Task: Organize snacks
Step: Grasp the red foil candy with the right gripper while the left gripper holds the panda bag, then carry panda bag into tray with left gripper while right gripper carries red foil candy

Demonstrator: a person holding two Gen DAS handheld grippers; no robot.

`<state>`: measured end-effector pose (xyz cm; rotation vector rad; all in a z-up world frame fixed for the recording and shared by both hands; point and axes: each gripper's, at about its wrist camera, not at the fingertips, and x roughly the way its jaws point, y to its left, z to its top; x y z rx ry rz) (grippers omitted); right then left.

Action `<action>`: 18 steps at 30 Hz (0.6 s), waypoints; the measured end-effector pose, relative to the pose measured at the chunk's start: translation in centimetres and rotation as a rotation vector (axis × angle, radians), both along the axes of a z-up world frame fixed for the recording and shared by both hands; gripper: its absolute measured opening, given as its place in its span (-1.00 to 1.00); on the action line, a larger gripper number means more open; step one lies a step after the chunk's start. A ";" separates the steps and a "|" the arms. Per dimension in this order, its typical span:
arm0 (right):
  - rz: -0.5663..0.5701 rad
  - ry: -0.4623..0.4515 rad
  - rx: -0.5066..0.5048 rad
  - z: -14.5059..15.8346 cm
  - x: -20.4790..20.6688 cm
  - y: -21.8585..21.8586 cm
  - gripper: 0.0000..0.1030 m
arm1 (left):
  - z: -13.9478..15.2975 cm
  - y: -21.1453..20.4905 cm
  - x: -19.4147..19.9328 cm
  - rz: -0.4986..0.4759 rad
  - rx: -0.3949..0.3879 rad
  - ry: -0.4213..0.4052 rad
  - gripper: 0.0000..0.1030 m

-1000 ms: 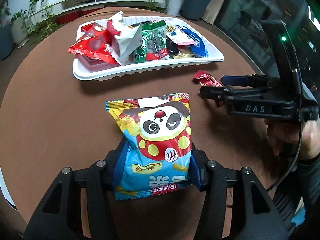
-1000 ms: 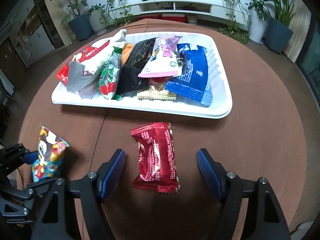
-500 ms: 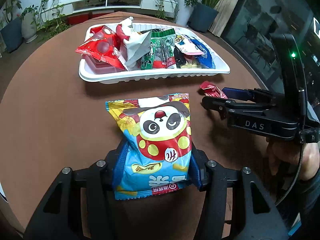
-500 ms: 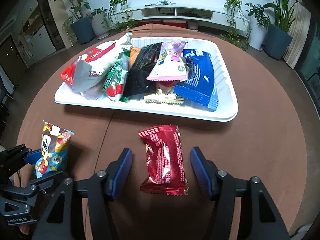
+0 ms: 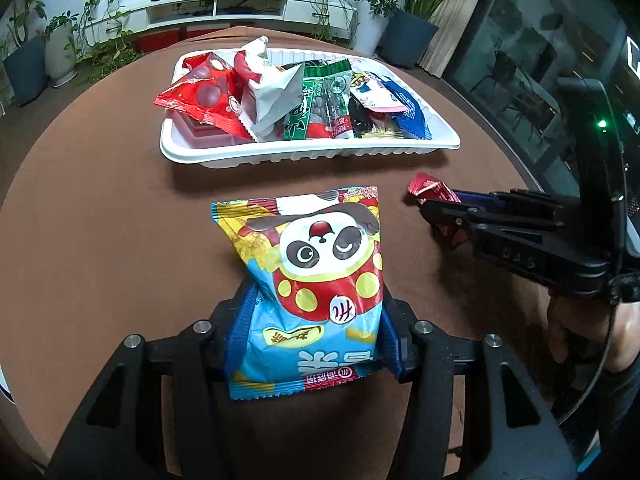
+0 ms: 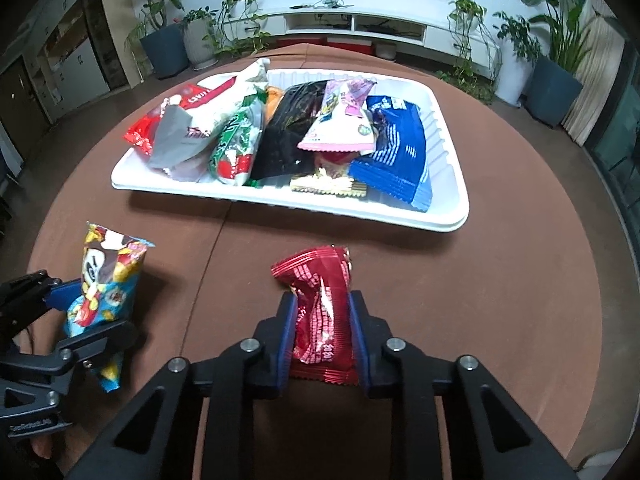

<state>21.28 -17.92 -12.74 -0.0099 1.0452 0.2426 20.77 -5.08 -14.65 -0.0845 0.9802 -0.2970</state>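
My left gripper (image 5: 314,320) is shut on a blue and yellow panda snack bag (image 5: 316,280) and holds it above the brown round table, in front of the white tray (image 5: 304,154). That bag also shows in the right wrist view (image 6: 106,284). My right gripper (image 6: 322,312) is shut on a red foil snack packet (image 6: 320,308), which is pinched between the blue pads just above the table. In the left wrist view the red packet (image 5: 430,192) sticks out of the right gripper (image 5: 436,210) at the right.
The white tray (image 6: 452,184) at the back of the table holds several snack packs, with a blue pack (image 6: 394,160) at its right end and red ones (image 5: 204,100) at its left. Potted plants and a white TV shelf stand beyond the table.
My right gripper has closed on the red packet, which lay loose between open fingers before. My left gripper has lifted and moved toward the tray with the panda bag.
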 end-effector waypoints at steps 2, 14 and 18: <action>-0.021 0.007 0.051 0.2 -0.3 -0.6 -0.62 | 0.1 0.1 -0.1 0.000 -0.003 0.000 -0.03; -0.026 0.029 0.084 0.0 -1.0 -0.9 -0.62 | 0.3 -0.3 -0.1 -0.017 -0.006 -0.001 -0.20; -0.058 0.017 0.151 0.9 -1.2 -2.0 -0.62 | 0.8 0.2 -0.3 -0.010 -0.029 -0.016 -0.21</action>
